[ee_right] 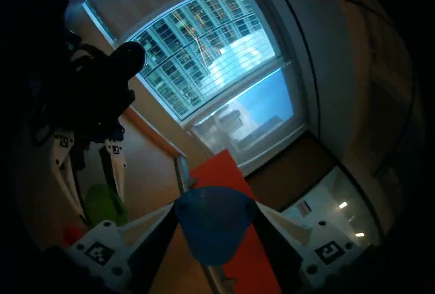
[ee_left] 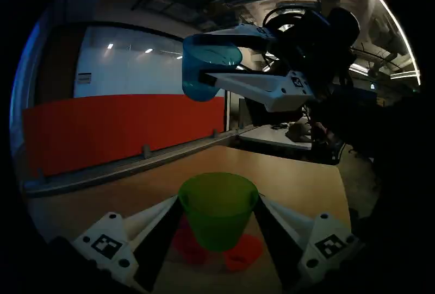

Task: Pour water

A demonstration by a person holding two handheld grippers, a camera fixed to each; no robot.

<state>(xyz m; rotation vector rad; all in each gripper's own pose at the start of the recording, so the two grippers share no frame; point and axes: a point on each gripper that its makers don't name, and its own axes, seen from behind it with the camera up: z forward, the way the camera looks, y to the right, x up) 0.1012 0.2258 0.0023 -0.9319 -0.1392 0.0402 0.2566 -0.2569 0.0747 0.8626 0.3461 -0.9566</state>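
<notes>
A green cup (ee_left: 218,210) stands upright between the fingers of my left gripper (ee_left: 217,215), which is shut on it just above the wooden table (ee_left: 293,177). Higher up and beyond it, my right gripper (ee_left: 202,79) holds a blue cup (ee_left: 208,72), tilted on its side with its mouth turned toward the right. In the right gripper view the blue cup (ee_right: 215,229) sits clamped in my right gripper (ee_right: 216,234), and the green cup (ee_right: 103,205) shows at lower left in my left gripper (ee_right: 98,199). I see no water.
Two orange-red discs (ee_left: 242,250) lie on the table under the green cup. An orange wall panel (ee_left: 119,128) and a rail run along the table's far side. A large window (ee_right: 217,60) fills the upper part of the right gripper view.
</notes>
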